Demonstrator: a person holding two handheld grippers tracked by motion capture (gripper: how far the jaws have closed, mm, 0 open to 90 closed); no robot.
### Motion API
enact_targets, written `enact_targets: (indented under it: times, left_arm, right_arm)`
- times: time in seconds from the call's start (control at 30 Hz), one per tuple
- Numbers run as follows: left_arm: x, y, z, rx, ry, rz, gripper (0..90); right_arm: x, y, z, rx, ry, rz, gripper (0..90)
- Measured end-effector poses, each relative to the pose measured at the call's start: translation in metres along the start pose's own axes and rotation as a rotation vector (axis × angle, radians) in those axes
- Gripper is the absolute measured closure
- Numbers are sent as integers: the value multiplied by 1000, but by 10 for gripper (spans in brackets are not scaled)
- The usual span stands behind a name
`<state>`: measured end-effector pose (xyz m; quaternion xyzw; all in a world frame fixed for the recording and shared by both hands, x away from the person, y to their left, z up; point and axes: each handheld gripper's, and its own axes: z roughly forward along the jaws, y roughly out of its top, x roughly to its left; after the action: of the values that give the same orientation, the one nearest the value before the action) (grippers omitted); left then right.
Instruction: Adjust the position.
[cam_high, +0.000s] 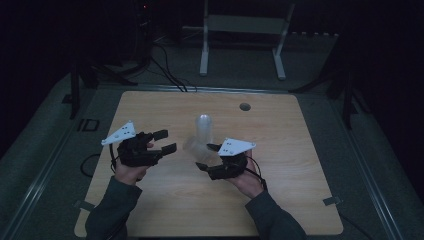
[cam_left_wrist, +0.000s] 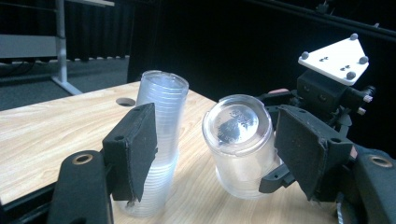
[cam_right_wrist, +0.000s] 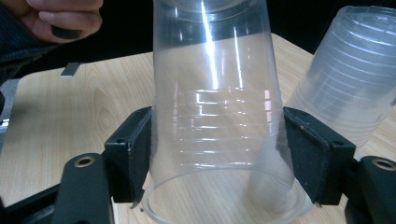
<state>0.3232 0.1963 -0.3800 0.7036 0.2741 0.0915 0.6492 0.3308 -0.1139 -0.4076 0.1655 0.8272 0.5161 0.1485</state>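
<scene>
An upside-down stack of clear plastic cups (cam_high: 203, 129) (cam_left_wrist: 161, 116) (cam_right_wrist: 348, 93) stands mid-table. Just beside it, a single clear cup (cam_high: 192, 145) (cam_left_wrist: 238, 140) (cam_right_wrist: 217, 93) is tilted, base up, rim down near the wood. My right gripper (cam_high: 206, 156) (cam_right_wrist: 222, 156) is shut on this cup, a jaw pressed against each side of its lower wall. To the left of both, my left gripper (cam_high: 169, 140) (cam_left_wrist: 217, 158) is open and holds nothing. Its jaws point at the stack and the held cup from a short distance.
The wooden table (cam_high: 150, 200) has a round cable hole (cam_high: 245, 106) at the back. A white metal stand (cam_high: 245, 30) and cables lie on the dark floor beyond. The person's left hand (cam_right_wrist: 60, 16) shows at the top left of the right gripper view.
</scene>
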Motion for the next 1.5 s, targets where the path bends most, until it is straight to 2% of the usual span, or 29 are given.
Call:
enact_targets:
  times: [0.43, 0.6, 1.07, 1.33, 1.37, 1.5]
  left_arm:
    - [-2, 3, -4, 26, 36, 37, 314]
    - [-5, 5, -4, 64, 48, 69, 283]
    - [-9, 8, -2, 121, 55, 110, 268]
    - [-9, 10, -4, 131, 50, 116, 267]
    - [-8, 8, -4, 155, 46, 124, 268]
    - [-8, 7, -2, 197, 52, 139, 269]
  right_arm:
    - [-3, 1, -1, 45, -19, -31, 292]
    - [-5, 2, -2, 65, -38, -34, 293]
    - [-8, 3, -1, 118, -32, -49, 294]
    - [-8, 6, -2, 138, -26, -63, 294]
    - [-8, 6, -2, 144, -24, -66, 295]
    - [-8, 7, -1, 158, -19, -76, 295]
